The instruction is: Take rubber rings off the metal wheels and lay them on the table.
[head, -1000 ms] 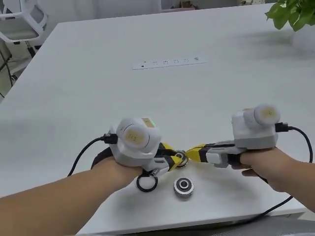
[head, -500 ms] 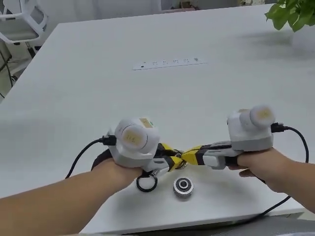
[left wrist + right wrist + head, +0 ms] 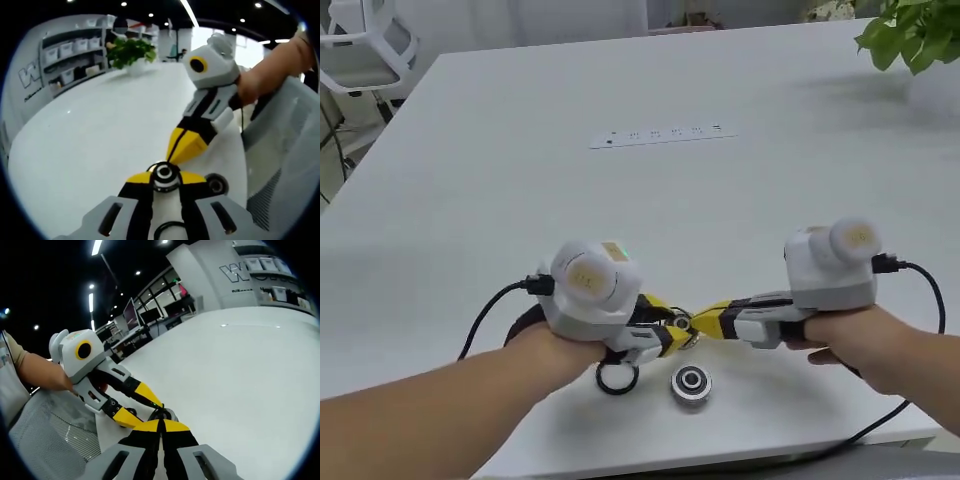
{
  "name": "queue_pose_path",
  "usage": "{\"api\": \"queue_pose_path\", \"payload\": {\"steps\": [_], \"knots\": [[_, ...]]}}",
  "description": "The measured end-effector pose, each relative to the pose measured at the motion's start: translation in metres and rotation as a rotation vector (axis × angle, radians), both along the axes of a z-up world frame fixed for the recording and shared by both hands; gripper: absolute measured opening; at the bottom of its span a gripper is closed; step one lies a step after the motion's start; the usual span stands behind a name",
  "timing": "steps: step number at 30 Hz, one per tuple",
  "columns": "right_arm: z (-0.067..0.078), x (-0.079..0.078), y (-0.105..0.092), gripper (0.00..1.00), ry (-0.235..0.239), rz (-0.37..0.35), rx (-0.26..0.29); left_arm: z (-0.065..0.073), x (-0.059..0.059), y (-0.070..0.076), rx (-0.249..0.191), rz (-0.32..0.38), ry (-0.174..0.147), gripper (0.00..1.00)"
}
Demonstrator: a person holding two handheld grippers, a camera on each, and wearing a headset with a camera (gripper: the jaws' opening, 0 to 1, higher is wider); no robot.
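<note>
One wheel (image 3: 164, 171), pinched between left gripper (image 3: 165, 178) fingers; right gripper (image 3: 161, 426) fingers pressed together at its rim. Clamp firmly; draw your ring straight away from the left tips.

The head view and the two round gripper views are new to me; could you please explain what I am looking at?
A person holds a two-jaw gripper in each hand; no robot is involved. The head view comes from a headset camera; each round view from a camera on one gripper. The left gripper is shut on a metal wheel. The right gripper is shut, its tips at that wheel. On the white table lie a loose rubber ring and a second wheel.
</note>
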State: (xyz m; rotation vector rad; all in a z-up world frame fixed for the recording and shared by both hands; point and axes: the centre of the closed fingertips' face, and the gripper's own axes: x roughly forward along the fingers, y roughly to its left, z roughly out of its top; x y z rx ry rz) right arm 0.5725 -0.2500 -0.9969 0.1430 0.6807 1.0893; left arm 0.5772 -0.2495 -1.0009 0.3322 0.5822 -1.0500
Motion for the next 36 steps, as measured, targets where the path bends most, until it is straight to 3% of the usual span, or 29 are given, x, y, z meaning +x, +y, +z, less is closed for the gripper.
{"api": "queue_pose_path", "payload": {"steps": [6,12,22,31,36], "knots": [[0.006,0.001,-0.001,0.0,-0.001,-0.001,0.013,0.012,-0.006,0.002,-0.038,-0.013,0.008,0.23],[0.011,0.0,-0.002,0.0,0.003,0.0,0.032,0.022,-0.011,0.012,-0.048,-0.031,-0.008,0.26],[0.022,-0.005,0.001,0.0,0.004,0.007,0.058,0.043,-0.018,0.031,-0.103,0.0,-0.005,0.32],[0.032,-0.011,0.004,0.0,0.013,0.016,0.073,0.066,-0.025,0.06,-0.167,0.045,-0.006,0.4],[0.038,-0.016,0.014,0.0,0.025,0.04,0.088,0.073,-0.033,0.076,-0.179,0.057,-0.015,0.45]]}}
